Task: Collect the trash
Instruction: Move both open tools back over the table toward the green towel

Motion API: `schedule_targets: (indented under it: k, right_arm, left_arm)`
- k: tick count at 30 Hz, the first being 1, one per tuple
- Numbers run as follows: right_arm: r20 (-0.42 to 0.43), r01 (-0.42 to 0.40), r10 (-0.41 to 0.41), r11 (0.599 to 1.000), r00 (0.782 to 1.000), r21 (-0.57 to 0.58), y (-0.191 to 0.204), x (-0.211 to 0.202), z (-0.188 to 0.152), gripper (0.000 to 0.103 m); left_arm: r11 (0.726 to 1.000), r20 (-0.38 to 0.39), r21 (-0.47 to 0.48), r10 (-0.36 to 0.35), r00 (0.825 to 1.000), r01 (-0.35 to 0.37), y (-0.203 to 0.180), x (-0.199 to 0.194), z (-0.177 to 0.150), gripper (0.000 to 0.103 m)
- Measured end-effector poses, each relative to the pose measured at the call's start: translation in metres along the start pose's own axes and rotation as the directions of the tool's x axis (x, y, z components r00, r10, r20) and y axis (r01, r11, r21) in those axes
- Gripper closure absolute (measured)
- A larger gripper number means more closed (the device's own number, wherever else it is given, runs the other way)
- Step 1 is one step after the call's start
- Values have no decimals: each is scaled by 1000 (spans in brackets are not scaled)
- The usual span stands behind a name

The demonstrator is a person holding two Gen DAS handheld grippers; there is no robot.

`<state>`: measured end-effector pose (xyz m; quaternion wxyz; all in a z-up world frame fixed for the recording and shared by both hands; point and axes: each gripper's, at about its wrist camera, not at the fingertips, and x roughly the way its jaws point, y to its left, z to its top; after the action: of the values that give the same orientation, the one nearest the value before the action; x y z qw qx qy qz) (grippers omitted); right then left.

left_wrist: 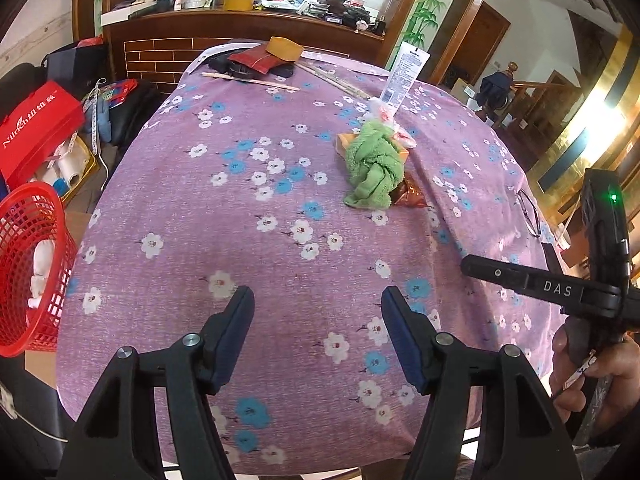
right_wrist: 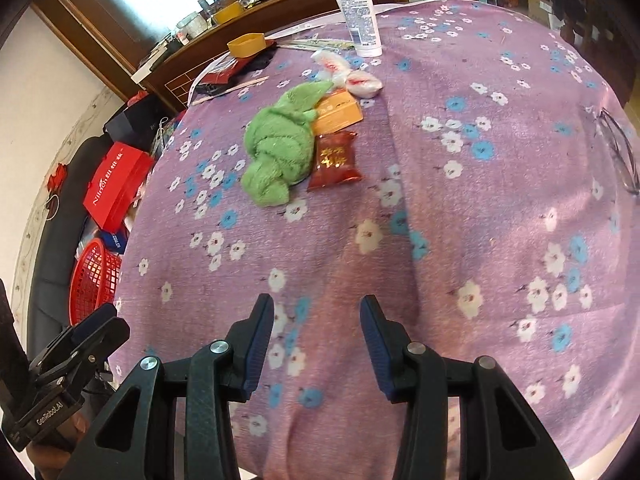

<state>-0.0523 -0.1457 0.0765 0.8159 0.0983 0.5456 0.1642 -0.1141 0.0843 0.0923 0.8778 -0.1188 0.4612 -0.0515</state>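
Observation:
A red snack wrapper (right_wrist: 335, 160) lies on the purple flowered tablecloth (right_wrist: 440, 200), beside a crumpled green cloth (right_wrist: 280, 152) that partly covers an orange packet (right_wrist: 338, 114). Clear plastic wrappers with red print (right_wrist: 352, 74) lie just behind. In the left wrist view the green cloth (left_wrist: 374, 164) hides most of the orange packet (left_wrist: 344, 143) and the red wrapper (left_wrist: 412, 194). My left gripper (left_wrist: 318, 304) is open and empty over the near tablecloth. My right gripper (right_wrist: 318, 312) is open and empty, well short of the pile.
A red mesh basket (left_wrist: 28, 264) holding white scraps stands left of the table, below its edge. A white tube (right_wrist: 356, 8) stands at the back. Eyeglasses (right_wrist: 620, 156) lie at the right edge. A yellow bowl (right_wrist: 246, 45), chopsticks and dark items sit at the far end.

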Motion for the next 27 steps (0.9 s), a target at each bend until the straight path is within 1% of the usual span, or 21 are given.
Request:
schedule_targets:
  k: [6, 10, 13, 16, 20, 24, 27]
  right_arm:
    - [-13, -11, 11, 1000, 1000, -20, -5, 3, 6, 54]
    - [-17, -16, 16, 999, 1000, -30, -7, 4, 10, 54]
    - [-15, -23, 23, 999, 1000, -24, -11, 2, 12, 53]
    - [3, -22, 22, 999, 1000, -25, -15, -5, 11, 51]
    - [21, -16, 16, 1000, 1000, -5, -32, -15, 8, 50]
    - [38, -7, 6, 999, 999, 40, -58, -28, 1, 50]
    - [53, 7, -11, 997, 999, 74, -79, -39, -6, 50]
  left_arm:
    - [999, 2, -33, 29, 1000, -29, -1, -2, -3, 38]
    - [998, 4, -35, 46, 999, -46, -2, -4, -2, 38]
    - [998, 6, -35, 55, 998, -55, -1, -5, 2, 38]
    - [998, -6, -45, 47, 999, -48, 3, 0, 12, 37]
    - [999, -32, -45, 19, 999, -20, -2, 16, 32, 37]
    - [1000, -52, -2, -21, 998, 21, -27, 45, 62, 34]
    - [997, -67, -5, -72, 995, 72, -44, 72, 85, 32]
